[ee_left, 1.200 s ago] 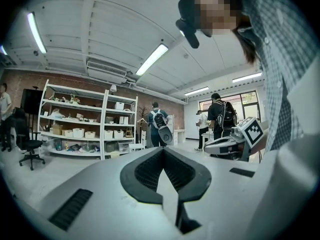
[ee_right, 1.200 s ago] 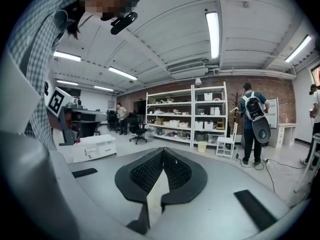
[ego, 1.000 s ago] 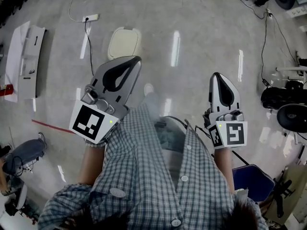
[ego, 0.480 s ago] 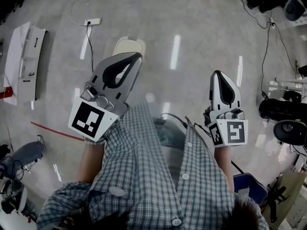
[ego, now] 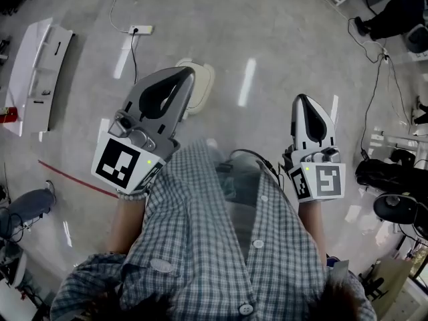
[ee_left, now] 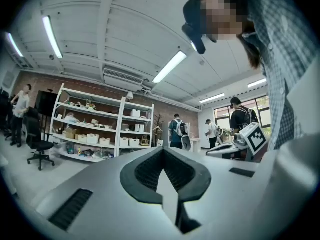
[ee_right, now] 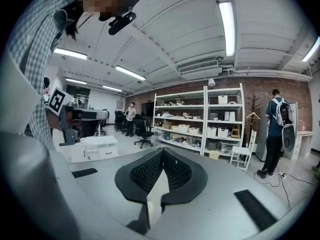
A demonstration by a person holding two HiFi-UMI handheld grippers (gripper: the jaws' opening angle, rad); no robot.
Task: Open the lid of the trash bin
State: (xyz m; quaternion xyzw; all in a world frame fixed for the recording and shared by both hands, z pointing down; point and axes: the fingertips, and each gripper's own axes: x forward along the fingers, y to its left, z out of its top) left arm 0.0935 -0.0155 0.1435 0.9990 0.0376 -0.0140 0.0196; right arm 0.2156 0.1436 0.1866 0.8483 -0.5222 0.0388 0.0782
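- Left gripper (ego: 182, 74): held at 10 o'clock in the head view, nose pointing to 1 o'clock. In the left gripper view (ee_left: 163, 150) the jaws are pressed together at the tips, with nothing between them.
- Right gripper (ego: 302, 101): at 3 o'clock in the head view, nose pointing to 12 o'clock. It is well apart from the left gripper. In the right gripper view (ee_right: 163, 150) the jaws meet at the tips and hold nothing.
- Trash bin (ego: 202, 85): stands on the floor (ego: 267, 32) at 12 o'clock, seen from above. Its cream, rounded-square lid appears to lie down. The left part is hidden behind the left gripper's nose. Neither gripper touches it.
- Checked shirt (ego: 221, 253): the person's, filling the frame at 6 o'clock between the two grippers.
- Power strip (ego: 140, 29): white, on the floor at 11 o'clock, with its cord trailing.
- White panel (ego: 40, 65): lies flat on the floor at 9 to 10 o'clock.
- Red line (ego: 67, 176): on the floor at 8 o'clock.
- Shelving unit (ee_left: 100, 129): white and stocked with boxes, against a brick wall in both gripper views.
- Person with a backpack (ee_right: 275, 129): stands at 3 o'clock in the right gripper view.
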